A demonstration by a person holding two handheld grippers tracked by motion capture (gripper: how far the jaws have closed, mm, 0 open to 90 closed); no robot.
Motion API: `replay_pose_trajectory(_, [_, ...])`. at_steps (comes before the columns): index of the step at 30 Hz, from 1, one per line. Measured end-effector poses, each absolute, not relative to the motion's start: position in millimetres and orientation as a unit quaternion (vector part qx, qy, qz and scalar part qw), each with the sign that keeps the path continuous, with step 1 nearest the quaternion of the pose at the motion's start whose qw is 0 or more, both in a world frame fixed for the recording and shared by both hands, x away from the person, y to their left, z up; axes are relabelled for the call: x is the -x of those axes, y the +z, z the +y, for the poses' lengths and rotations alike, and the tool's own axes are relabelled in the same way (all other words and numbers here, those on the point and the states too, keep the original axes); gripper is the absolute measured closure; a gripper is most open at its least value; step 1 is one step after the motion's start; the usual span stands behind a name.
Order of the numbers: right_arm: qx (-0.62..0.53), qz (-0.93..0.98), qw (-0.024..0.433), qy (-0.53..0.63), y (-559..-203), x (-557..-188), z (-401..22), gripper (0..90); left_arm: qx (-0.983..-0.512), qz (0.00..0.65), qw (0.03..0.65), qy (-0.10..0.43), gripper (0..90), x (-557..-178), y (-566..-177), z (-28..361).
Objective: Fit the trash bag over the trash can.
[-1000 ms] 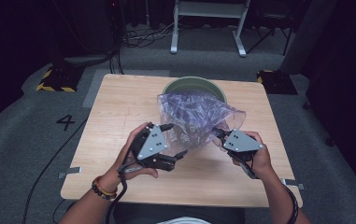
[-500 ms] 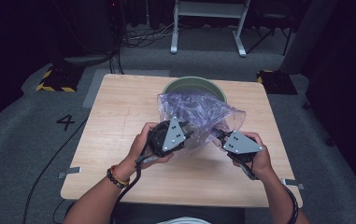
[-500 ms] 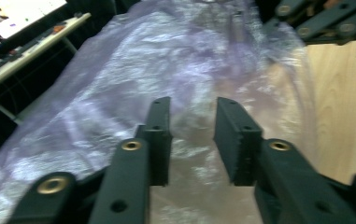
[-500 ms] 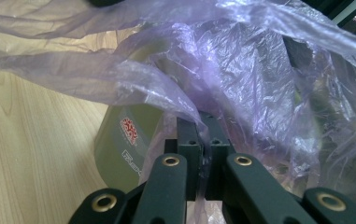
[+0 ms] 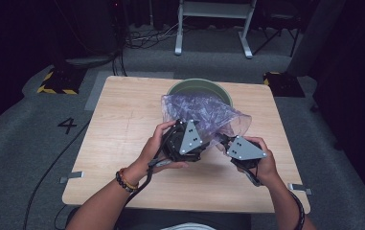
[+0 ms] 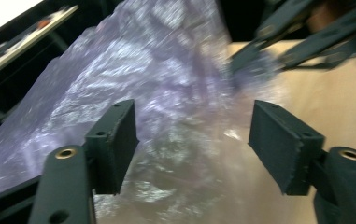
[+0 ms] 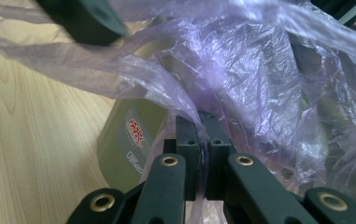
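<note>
A crumpled, see-through purple plastic bag (image 5: 204,112) lies over a green bin (image 5: 189,84) at the back of the wooden table (image 5: 122,120). My right gripper (image 5: 224,140) is shut on a fold of the bag (image 7: 241,60), its pads (image 7: 202,126) pinching the film beside the bin's wall (image 7: 129,135). My left gripper (image 5: 197,139) is at the bag's near side. It (image 6: 194,140) is open, its jaws have just been opening, and the bag (image 6: 166,70) lies behind the gap without the pads pressing it. The right gripper (image 6: 259,51) shows beyond.
The table's front half (image 5: 180,187) is bare wood, with both forearms coming over its near edge. On the grey floor are a painted number 4 (image 5: 68,125), cables, yellow-black blocks (image 5: 55,81) and a white metal frame (image 5: 213,28) behind the table.
My left gripper has moved right, up against the bag, and its jaws closed and then spread again. The right gripper kept still, holding the bag.
</note>
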State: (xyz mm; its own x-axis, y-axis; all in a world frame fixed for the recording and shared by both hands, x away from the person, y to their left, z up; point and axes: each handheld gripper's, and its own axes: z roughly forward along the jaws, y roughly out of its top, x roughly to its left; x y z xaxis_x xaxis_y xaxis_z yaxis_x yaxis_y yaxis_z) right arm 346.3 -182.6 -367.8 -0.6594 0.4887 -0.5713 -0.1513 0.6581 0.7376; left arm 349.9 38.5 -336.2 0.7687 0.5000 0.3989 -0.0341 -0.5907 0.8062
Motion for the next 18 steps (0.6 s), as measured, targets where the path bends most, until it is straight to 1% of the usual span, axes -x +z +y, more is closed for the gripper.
replay_pose_trajectory(1, [-0.103, 0.818, 0.4, 0.4, -367.8, -346.3, -182.6, 88.5, -0.836, 0.139, 0.43, 0.31, 39.8, -349.9, -336.2, 38.5])
replay_pose_trajectory(2, [-0.101, 0.818, 0.402, 0.399, -367.7, -345.5, -183.6, 88.5, -0.832, 0.145, 0.421, 0.332, 49.6, -352.9, -337.6, 38.2])
replay_pose_trajectory(3, [-0.101, 0.818, 0.402, 0.399, -367.7, -345.5, -183.6, 88.5, -0.832, 0.145, 0.421, 0.332, 54.2, -352.9, -337.6, 38.2])
replay_pose_trajectory(4, [-0.101, 0.817, 0.402, 0.4, -367.6, -345.2, -184.1, 88.4, -0.83, 0.145, 0.42, 0.338, 54.2, -355.6, -337.6, 39.6])
replay_pose_trajectory(5, [-0.102, 0.817, 0.403, 0.4, -367.4, -344.5, -185.7, 88.5, -0.829, 0.143, 0.419, 0.343, 69.6, -357.8, -336.8, 41.4])
replay_pose_trajectory(6, [-0.102, 0.816, 0.405, 0.399, -367.5, -344.4, -186.4, 88.5, -0.823, 0.147, 0.413, 0.361, 75.1, -361.7, -334.6, 45.2])
replay_pose_trajectory(8, [-0.103, 0.815, 0.408, 0.398, -367.6, -344.1, -187.5, 88.5, -0.821, 0.151, 0.411, 0.367, 83.5, -364.0, -333.4, 47.5])
replay_pose_trajectory(9, [-0.103, 0.815, 0.408, 0.398, -367.6, -344.1, -187.5, 88.5, -0.82, 0.155, 0.41, 0.369, 83.5, -366.9, -332.0, 49.8])
replay_pose_trajectory(10, [-0.103, 0.815, 0.41, 0.397, -367.6, -343.9, -188.7, 88.5, -0.817, 0.165, 0.405, 0.376, 87.7, -372.2, -329.4, 54.4])
replay_pose_trajectory(18, [-0.103, 0.82, 0.408, 0.388, -373.7, -346.5, -188.6, 88.6, -0.798, 0.214, 0.429, 0.366, 89.5, -401.8, -318.3, 84.4])
